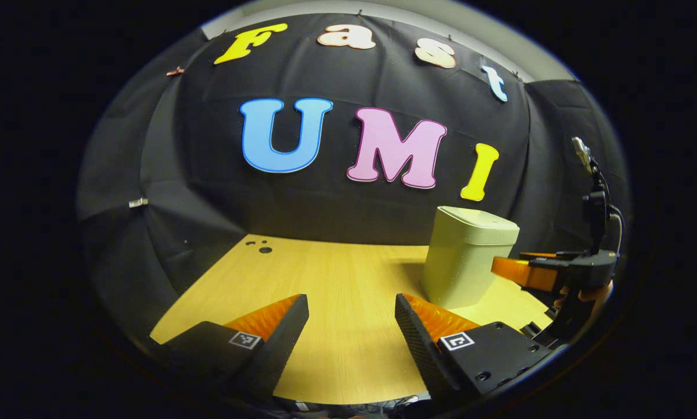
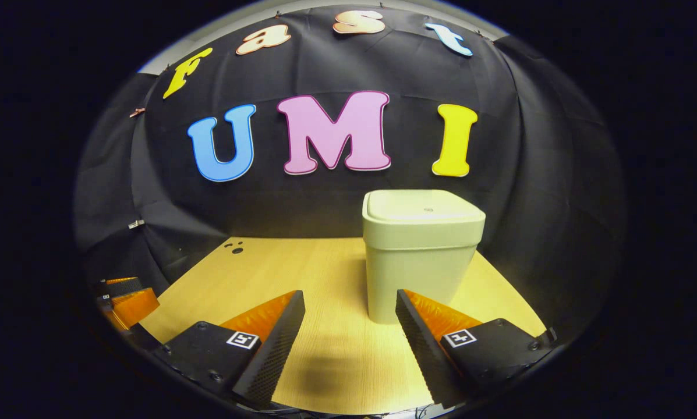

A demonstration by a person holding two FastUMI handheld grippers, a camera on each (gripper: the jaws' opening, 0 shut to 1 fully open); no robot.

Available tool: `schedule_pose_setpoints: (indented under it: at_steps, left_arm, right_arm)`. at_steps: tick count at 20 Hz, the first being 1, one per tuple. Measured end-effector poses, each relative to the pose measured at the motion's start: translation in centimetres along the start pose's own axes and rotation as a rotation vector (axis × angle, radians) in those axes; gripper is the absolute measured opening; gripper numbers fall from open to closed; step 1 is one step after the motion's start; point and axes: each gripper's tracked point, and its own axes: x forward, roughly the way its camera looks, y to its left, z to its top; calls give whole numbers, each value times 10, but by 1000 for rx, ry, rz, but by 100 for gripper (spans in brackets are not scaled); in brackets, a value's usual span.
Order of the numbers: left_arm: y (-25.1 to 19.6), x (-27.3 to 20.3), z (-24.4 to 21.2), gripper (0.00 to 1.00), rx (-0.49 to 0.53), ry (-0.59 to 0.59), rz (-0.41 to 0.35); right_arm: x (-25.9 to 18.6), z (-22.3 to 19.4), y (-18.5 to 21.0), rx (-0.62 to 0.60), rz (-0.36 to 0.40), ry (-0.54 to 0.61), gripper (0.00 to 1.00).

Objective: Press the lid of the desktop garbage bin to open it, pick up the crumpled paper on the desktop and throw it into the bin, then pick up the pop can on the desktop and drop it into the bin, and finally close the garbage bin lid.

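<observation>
A pale green desktop bin point(image 2: 421, 256) stands on the wooden table with its lid point(image 2: 423, 206) down flat. In the left gripper view the same bin point(image 1: 469, 256) sits to the right of centre. My left gripper point(image 1: 351, 311) is open over bare tabletop, left of the bin, with nothing between its fingers. My right gripper point(image 2: 350, 308) is open too, held a little short of the bin's front, and is empty. That right gripper point(image 1: 549, 270) also appears in the left gripper view, beside the bin's right side, held by a hand point(image 1: 587, 294).
The wooden table point(image 2: 301, 267) ends at the black cloth wall behind the bin. A few small dark holes point(image 2: 236, 248) mark the table's far left corner. The left gripper point(image 2: 124, 299) shows at the left edge of the right gripper view.
</observation>
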Motion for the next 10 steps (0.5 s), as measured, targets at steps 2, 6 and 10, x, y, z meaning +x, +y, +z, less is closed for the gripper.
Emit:
schedule_pose_setpoints:
  at_steps: [2,6,10]
  left_arm:
    - [2,-1,-6,96,28,10,2]
    - [4,-3,-7,96,38,14,10]
    - [9,-1,-10,96,40,19,13]
  right_arm:
    - [-4,-16,8,14,12,36,98]
    - [-12,-47,32,18,54,108,98]
    - [-21,-71,54,23,102,173,98]
